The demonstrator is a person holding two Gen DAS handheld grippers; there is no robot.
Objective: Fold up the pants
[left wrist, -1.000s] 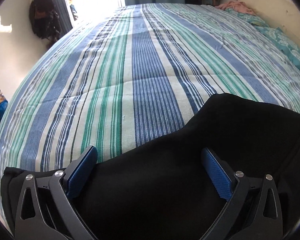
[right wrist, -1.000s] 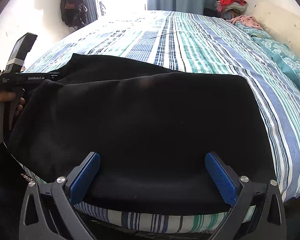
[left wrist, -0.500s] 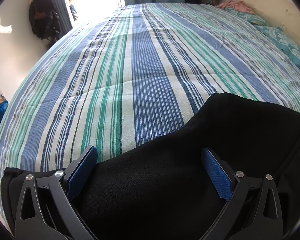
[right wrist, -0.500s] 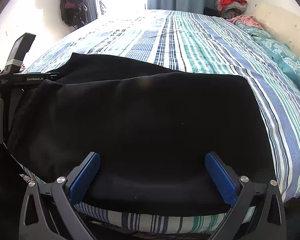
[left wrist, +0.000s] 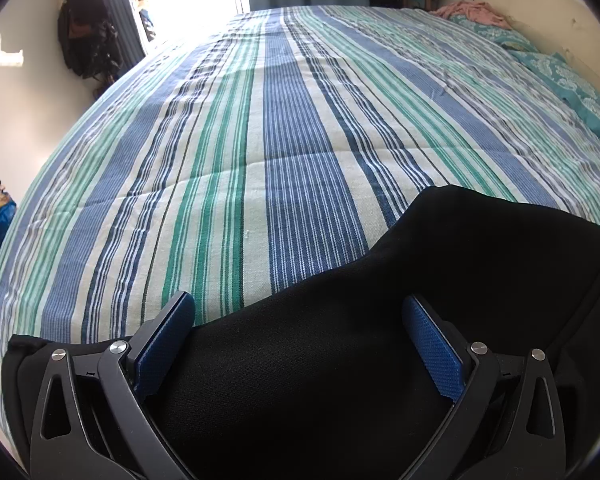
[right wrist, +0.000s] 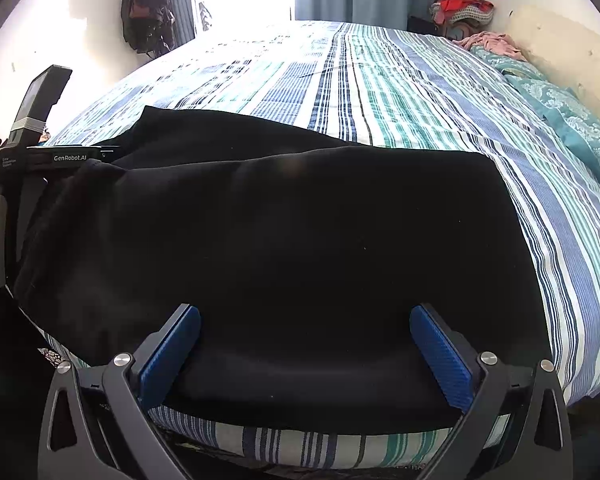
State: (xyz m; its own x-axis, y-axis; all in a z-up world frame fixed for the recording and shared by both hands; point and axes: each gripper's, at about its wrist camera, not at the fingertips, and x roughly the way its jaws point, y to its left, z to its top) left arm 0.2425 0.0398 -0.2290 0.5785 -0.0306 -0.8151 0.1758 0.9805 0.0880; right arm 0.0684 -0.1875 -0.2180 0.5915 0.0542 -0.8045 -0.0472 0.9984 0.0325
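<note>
Black pants lie folded in a broad flat block along the near edge of the striped bed. My right gripper stands open just over the pants' near edge, its blue pads wide apart with nothing pinched. In the left wrist view the same pants fill the lower right, and my left gripper is open above their left end. The right wrist view shows the left gripper's body at the far left, beside the cloth.
The bed's striped sheet stretches far back. Teal pillows and a pink cloth lie by the headboard at right. Dark bags hang on the left wall. Blue curtains and a clothes pile stand behind.
</note>
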